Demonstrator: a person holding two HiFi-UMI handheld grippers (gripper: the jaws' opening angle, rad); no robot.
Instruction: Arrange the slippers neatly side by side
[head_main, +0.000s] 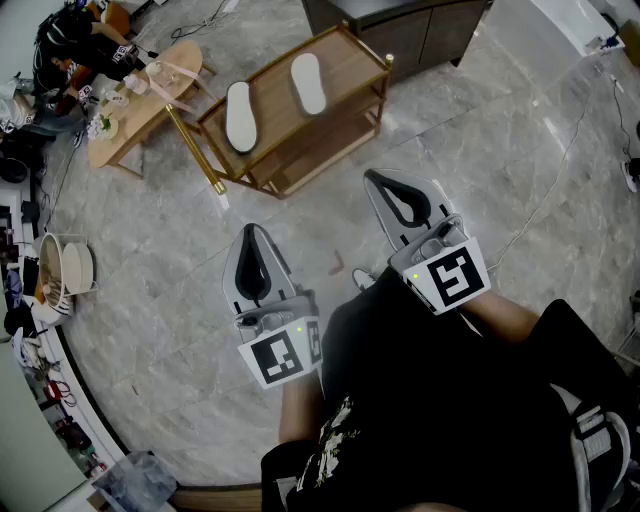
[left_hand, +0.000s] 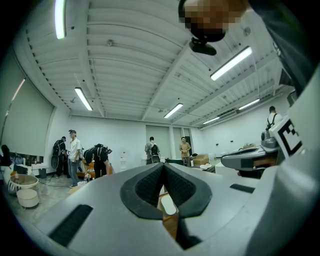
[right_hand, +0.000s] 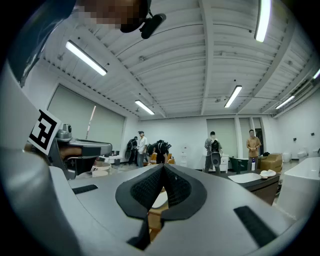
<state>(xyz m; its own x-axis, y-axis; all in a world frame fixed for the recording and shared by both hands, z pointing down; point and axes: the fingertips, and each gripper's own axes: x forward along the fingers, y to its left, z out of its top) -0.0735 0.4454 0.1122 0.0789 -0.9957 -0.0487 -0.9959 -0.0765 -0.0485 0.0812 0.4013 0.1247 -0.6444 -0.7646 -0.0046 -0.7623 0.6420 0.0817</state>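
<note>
Two white slippers lie on the top of a wooden rack (head_main: 345, 60), the left slipper (head_main: 240, 116) and the right slipper (head_main: 308, 82), apart and at slightly different angles. My left gripper (head_main: 251, 232) is held level over the floor, short of the rack, shut with nothing in it. My right gripper (head_main: 375, 179) is level beside it, also shut and empty. In the left gripper view the tips (left_hand: 164, 165) meet, with a slipper (left_hand: 168, 204) seen through the gap below. The right gripper view shows closed tips (right_hand: 163, 166) and a slipper (right_hand: 159, 199) on the rack.
A low wooden table (head_main: 150, 100) with clutter stands left of the rack. A dark cabinet (head_main: 410, 30) is behind it. Bowls in a wire rack (head_main: 65, 270) sit at the left. Cables (head_main: 560, 170) run over the grey marble floor. Several people (left_hand: 75, 155) stand far off.
</note>
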